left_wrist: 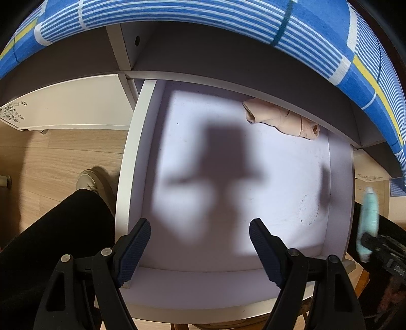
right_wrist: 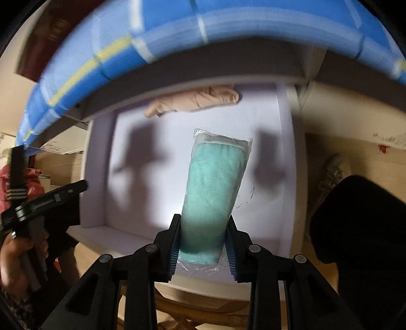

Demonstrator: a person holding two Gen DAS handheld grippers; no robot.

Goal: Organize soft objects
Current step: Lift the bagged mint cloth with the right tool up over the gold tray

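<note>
A white drawer [left_wrist: 132, 162] stands pulled out from under a bed. A rolled beige cloth [left_wrist: 279, 119] lies at its back right corner, part under the bed frame; it also shows in the right wrist view [right_wrist: 198, 100]. My right gripper [right_wrist: 204, 226] is shut on a mint-green towel in a clear plastic bag [right_wrist: 215, 182] and holds it above the drawer [right_wrist: 284, 157]. In the left wrist view the towel [left_wrist: 368, 223] shows past the drawer's right wall. My left gripper [left_wrist: 200, 228] is open and empty over the drawer's front.
A blue striped bedsheet [left_wrist: 228, 17] overhangs the drawer's back. Wood floor [left_wrist: 50, 157] lies to the left, with my leg [left_wrist: 50, 241] and shoe [left_wrist: 91, 180]. A white cabinet [left_wrist: 71, 104] stands at the far left.
</note>
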